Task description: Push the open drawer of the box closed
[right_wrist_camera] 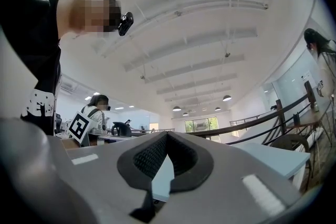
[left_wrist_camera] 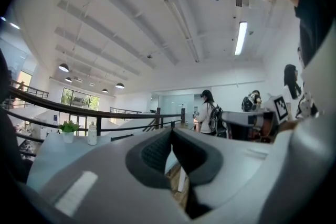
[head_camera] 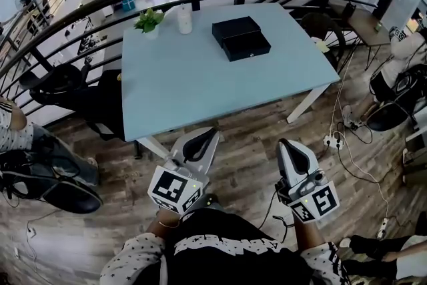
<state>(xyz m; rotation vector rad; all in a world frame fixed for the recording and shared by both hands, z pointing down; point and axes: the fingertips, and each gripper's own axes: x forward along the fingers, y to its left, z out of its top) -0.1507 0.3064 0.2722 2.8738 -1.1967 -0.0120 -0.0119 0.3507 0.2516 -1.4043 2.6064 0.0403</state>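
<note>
Left claw (head_camera: 211, 133) and right claw (head_camera: 284, 143) are being held closed and empty, short of the worktop (head_camera: 193, 87). Black box (head_camera: 233, 28) is sitting far across, drawer (head_camera: 247, 45) protruding; a square push on its front is being advised.

Both arms are held low, close to the body. The left gripper (head_camera: 211, 135) and right gripper (head_camera: 285, 144) point forward, each with its jaws pressed together on nothing.
</note>
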